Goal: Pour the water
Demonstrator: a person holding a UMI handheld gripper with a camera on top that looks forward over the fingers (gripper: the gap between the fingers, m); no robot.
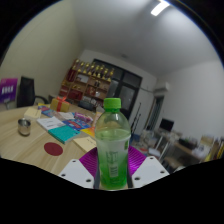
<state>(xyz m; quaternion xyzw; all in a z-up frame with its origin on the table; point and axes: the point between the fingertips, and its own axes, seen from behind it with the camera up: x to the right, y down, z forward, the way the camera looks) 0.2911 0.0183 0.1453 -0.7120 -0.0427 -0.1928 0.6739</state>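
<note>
A clear plastic bottle (pixel 113 145) with a green cap and green liquid stands upright between my fingers, held up above the table. My gripper (pixel 113 165) is shut on the bottle, with the purple pads (pixel 90 160) pressed against both of its sides. The bottle's bottom is hidden below the fingers. A small metal cup (pixel 24 127) stands on the wooden table far off to the left.
The wooden table (pixel 35 150) carries books and papers (pixel 62 128) ahead on the left. A dark chair (pixel 26 92) stands behind it. Shelves with bottles (pixel 92 80) line the back wall. Desks and monitors (pixel 165 127) fill the right side.
</note>
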